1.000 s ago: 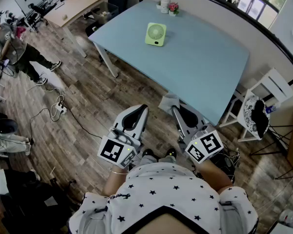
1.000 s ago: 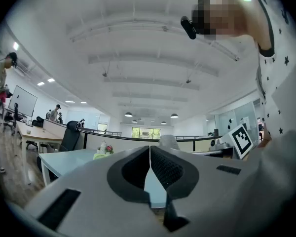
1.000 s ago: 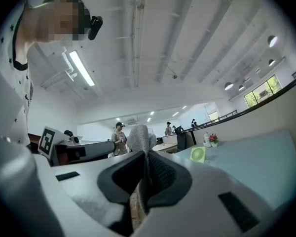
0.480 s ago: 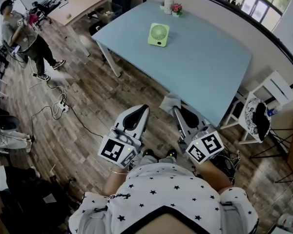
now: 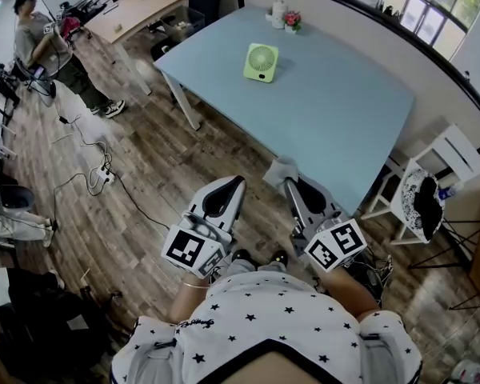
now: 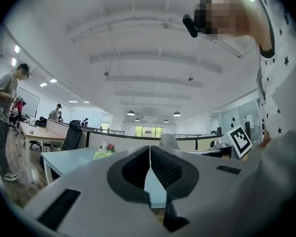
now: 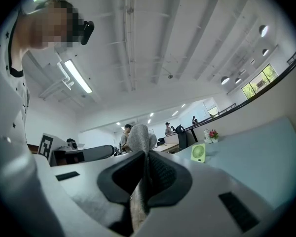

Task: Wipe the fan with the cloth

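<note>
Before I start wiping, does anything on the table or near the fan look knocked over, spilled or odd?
Nothing stands out. The green fan stands upright on the blue table, no spill shows, and the cloth is clamped in the right hand-held gripper. Only loose cables trail across the floor.

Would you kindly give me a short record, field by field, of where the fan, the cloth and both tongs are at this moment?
fan: green, upright on the light blue table, toward its far side, untouched
cloth: grey, pinched in the right tongs, sticking out past their tips
left tongs: shut, nothing between them
position: both tongs held close to the person, short of the table's near edge
wiping: not yet begun
bystander: stands far left, near another desk
</note>
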`<state>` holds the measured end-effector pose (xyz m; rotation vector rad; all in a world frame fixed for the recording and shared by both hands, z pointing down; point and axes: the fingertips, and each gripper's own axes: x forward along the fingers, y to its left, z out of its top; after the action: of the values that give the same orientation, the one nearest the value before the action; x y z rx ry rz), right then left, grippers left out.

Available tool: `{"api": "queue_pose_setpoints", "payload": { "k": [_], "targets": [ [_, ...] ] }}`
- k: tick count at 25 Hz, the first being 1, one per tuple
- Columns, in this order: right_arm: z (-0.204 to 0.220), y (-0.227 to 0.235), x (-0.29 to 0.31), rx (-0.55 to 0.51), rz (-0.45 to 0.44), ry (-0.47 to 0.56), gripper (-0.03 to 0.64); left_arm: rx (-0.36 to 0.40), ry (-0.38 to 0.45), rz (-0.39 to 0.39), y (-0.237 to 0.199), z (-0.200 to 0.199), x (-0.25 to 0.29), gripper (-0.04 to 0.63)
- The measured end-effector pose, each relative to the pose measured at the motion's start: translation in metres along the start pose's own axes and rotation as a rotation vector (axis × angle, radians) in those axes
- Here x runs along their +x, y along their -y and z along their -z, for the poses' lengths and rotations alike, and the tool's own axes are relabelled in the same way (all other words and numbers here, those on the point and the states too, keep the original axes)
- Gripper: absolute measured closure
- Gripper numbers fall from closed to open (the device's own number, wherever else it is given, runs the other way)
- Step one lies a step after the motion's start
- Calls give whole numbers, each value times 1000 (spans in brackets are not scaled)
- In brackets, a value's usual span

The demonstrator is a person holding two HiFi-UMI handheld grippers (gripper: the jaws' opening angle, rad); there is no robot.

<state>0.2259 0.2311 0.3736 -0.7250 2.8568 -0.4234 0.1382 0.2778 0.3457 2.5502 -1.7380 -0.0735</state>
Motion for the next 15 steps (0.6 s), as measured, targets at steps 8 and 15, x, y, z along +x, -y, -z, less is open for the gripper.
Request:
{"api": "queue_pose_setpoints", "payload": {
  "k": [8, 15],
  "targets": [
    [-3, 28, -14, 30, -8, 9, 595, 13, -9, -9, 17, 5, 24, 565],
    [-9, 46, -29, 40, -27, 24, 595, 28, -4, -15, 39, 7, 41, 565]
  ]
}}
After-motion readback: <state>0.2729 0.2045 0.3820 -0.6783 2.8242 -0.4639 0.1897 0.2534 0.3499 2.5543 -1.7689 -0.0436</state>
